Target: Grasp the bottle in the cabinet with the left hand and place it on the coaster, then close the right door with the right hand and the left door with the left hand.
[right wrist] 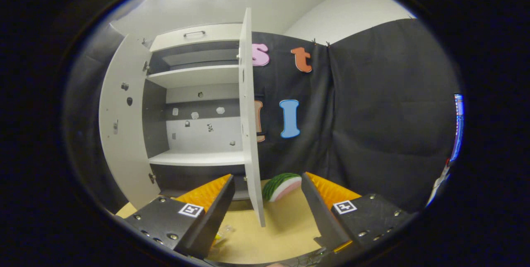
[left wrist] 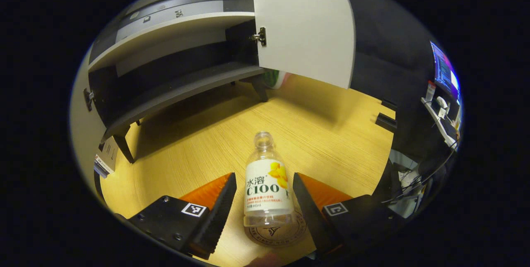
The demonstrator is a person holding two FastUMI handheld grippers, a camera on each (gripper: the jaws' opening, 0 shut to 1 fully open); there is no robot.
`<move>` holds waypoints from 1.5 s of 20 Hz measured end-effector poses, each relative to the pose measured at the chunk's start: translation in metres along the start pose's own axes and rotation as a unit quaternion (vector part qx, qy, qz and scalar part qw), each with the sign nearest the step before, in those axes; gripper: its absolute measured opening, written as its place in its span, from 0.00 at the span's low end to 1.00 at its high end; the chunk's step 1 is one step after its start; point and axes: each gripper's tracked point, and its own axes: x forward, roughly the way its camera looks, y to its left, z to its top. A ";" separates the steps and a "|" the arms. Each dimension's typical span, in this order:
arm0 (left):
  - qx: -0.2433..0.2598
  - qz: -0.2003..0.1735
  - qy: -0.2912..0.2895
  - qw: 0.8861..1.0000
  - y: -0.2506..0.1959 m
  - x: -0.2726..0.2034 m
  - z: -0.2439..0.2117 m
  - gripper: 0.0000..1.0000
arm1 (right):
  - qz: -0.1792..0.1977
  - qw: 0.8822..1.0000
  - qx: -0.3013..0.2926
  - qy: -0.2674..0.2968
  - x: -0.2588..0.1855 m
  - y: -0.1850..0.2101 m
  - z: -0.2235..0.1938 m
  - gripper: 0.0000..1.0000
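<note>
In the left gripper view, the dark-framed cabinet with white shelves point(left wrist: 174, 72) stands on short legs along the far edge of the light wood-grain bench point(left wrist: 331, 134), its lower compartment bare. Its white right door point(left wrist: 304, 22) hangs wide open, swung out over the bench on a metal hinge point(left wrist: 260, 36). Just under that door's lower edge a slice of a green-and-pink watermelon toy point(left wrist: 278, 80) peeps out on the bench.

Nearer, toward the bench's near edge, the clear plastic bottle with a white-and-yellow label point(left wrist: 268, 184) stands upright with no cap on its neck, its base resting on the round brown printed coaster point(left wrist: 276, 234). The left hand-held gripper point(left wrist: 265, 200) has its 2 fingers spread, 1 on each side of the bottle, with a visible gap between each finger and the label, so it grips nothing.

In the right gripper view, the white left door point(right wrist: 122, 122) of the cabinet point(right wrist: 198, 93) stands open at the left, then come the 2 white shelves and the dark back panel, then the right door point(right wrist: 248, 118) seen nearly edge-on, sticking out toward the camera. To the right of that door the watermelon toy point(right wrist: 283, 186) lies on the bench point(right wrist: 285, 225) beside the black cloth wall. The right hand-held gripper point(right wrist: 267, 205) is open and holds nothing; the lower edge of the right door sits between its 2 fingers without touching either.
</note>
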 end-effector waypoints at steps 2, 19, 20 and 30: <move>-0.011 0.000 0.038 0.999 0.004 0.016 0.002 0.88 | -0.005 1.000 0.004 -0.006 0.005 -0.005 0.001 0.98; -0.023 -0.006 0.227 0.974 -0.004 0.063 -0.012 0.80 | -0.040 0.999 -0.018 0.019 -0.012 -0.046 -0.026 0.98; -0.029 -0.001 0.200 0.979 -0.005 0.063 -0.009 0.82 | -0.036 0.999 -0.019 0.021 -0.015 -0.046 -0.028 0.95; -0.003 0.088 -0.208 0.974 0.001 0.061 0.028 0.78 | 0.037 0.997 -0.034 0.053 -0.042 -0.026 -0.069 0.98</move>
